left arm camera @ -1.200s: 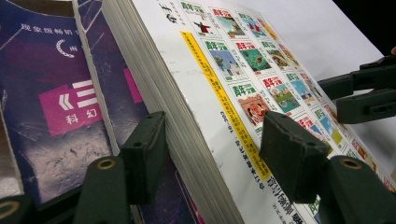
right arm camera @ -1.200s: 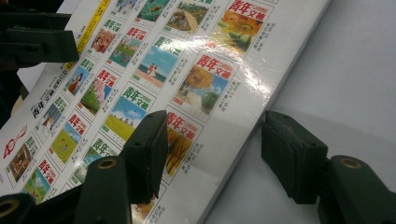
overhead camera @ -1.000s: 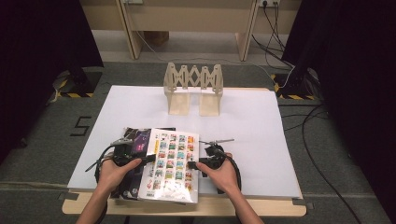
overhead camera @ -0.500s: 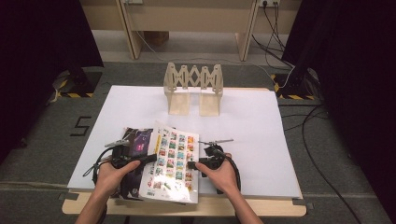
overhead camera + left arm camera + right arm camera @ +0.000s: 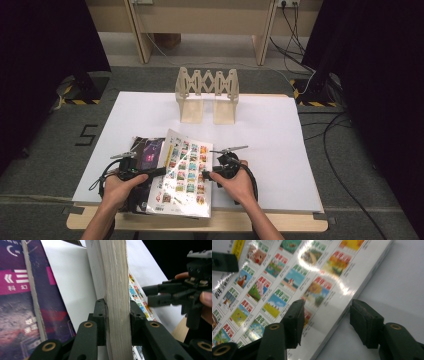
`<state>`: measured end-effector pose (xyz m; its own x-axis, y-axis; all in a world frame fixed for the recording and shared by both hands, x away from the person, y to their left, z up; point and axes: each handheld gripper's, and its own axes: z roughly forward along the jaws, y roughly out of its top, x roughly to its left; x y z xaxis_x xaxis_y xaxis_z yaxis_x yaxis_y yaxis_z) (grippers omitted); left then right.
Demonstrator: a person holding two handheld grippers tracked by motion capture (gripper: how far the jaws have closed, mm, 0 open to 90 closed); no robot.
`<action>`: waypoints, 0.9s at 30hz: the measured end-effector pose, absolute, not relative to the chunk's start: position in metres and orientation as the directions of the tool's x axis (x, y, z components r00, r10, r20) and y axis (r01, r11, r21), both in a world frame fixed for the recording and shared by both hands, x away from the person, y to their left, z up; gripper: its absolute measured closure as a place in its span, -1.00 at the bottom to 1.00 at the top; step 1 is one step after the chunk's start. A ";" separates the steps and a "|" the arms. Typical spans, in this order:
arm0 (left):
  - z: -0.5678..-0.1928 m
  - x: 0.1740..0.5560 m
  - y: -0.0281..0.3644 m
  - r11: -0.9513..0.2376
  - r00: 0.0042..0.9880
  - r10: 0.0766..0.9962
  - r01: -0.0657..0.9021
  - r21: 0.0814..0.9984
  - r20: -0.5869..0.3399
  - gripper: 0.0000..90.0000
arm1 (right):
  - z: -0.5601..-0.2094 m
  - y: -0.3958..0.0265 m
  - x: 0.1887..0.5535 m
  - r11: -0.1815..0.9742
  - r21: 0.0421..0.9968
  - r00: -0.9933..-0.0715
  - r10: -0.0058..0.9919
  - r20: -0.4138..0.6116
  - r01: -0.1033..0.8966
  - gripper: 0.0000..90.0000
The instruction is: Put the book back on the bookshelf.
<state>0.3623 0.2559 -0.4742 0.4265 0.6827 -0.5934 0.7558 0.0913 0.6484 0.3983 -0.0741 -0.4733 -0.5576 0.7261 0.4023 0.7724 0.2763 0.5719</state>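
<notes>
- High view: a thick glossy book with a grid of small colour pictures on its cover (image 5: 182, 175) lies tilted at the white counter's (image 5: 270, 145) near edge, long axis running away from the person, between both hands.
- Left gripper view: the left gripper (image 5: 117, 315) has just been closing; its fingers (image 5: 100, 315) now clamp the book's page edge.
- Right gripper view: the right gripper (image 5: 325, 323) straddles the book's right edge, fingers (image 5: 295, 320) apart, holding nothing.

We read "5" marked on the grey floor (image 5: 88, 135) left of the table. The glossy book cover (image 5: 294, 277) repeats "青年文摘" on its small pictures. The purple magazine (image 5: 15, 290) shows "科幻".

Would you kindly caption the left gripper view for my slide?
Left claw shut on a thick book's page edge, beside a purple book.
</notes>
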 end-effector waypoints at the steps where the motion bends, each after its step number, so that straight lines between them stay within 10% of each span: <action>1: -0.475 0.363 0.257 0.089 0.429 0.683 0.755 0.650 -0.592 0.62 | -0.471 -0.076 0.401 0.265 0.580 -0.554 0.728 0.404 0.771 0.03; 27: -0.475 0.366 0.270 0.073 0.416 0.716 0.754 0.653 -0.561 0.59 | -0.474 -0.066 0.463 0.179 0.464 -0.431 0.735 0.523 0.868 0.00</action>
